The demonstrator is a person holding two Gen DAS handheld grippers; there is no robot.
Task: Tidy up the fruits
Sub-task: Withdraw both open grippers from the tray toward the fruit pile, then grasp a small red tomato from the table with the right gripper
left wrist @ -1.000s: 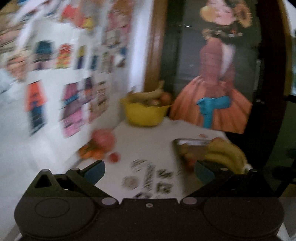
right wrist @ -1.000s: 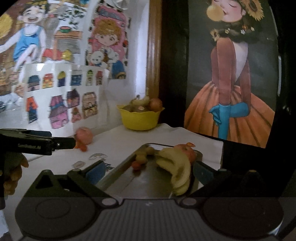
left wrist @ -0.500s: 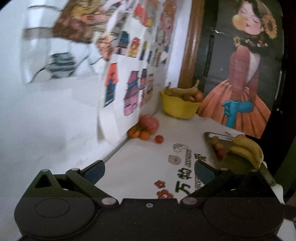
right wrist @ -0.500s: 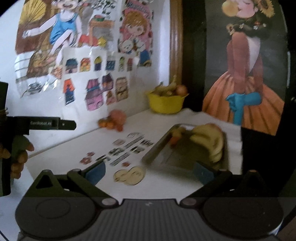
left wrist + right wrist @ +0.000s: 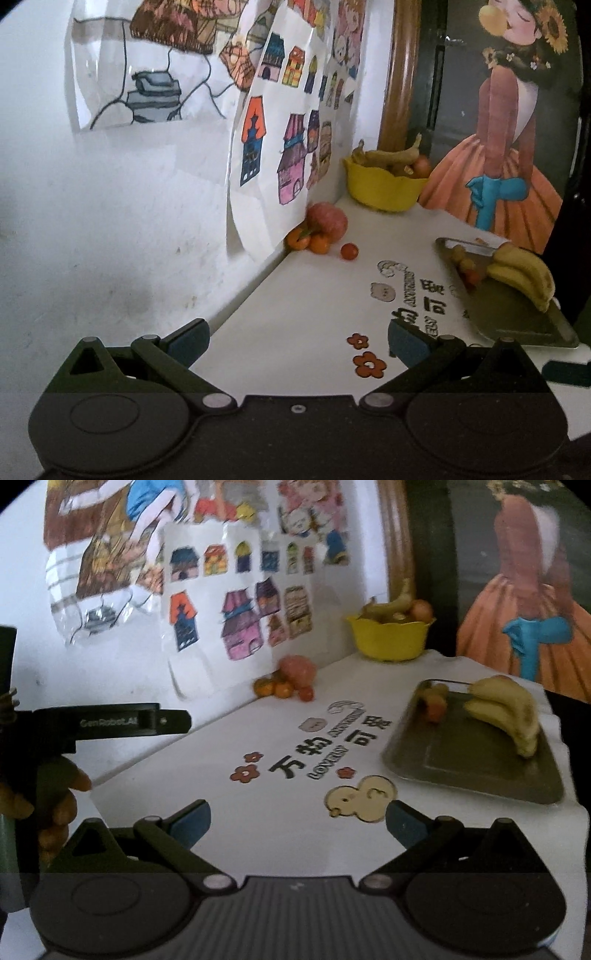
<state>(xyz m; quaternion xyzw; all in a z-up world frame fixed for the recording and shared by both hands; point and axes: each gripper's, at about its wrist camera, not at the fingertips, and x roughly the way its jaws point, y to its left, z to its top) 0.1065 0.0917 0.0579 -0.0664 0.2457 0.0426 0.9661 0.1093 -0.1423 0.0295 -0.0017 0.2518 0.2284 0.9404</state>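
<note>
We log bananas (image 5: 508, 716) and small fruits (image 5: 434, 703) on the metal tray (image 5: 461, 768) at the table's right edge, more fruit in the yellow bowl (image 5: 389, 637) at the far corner. Loose apple (image 5: 327, 221) and oranges (image 5: 310, 242) sit against the wall; our left gripper (image 5: 297, 338) and right gripper (image 5: 297, 818) hang spread and empty above open tablecloth (image 5: 280, 823).

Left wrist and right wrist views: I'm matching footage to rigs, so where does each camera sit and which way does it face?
Left wrist: on the left gripper, facing along the white table toward the wall corner; only its own open fingers show.
Right wrist: on the right gripper, facing the same way; the left gripper and the hand holding it show at left.
Shared: yellow bowl, metal tray, bananas.
</note>
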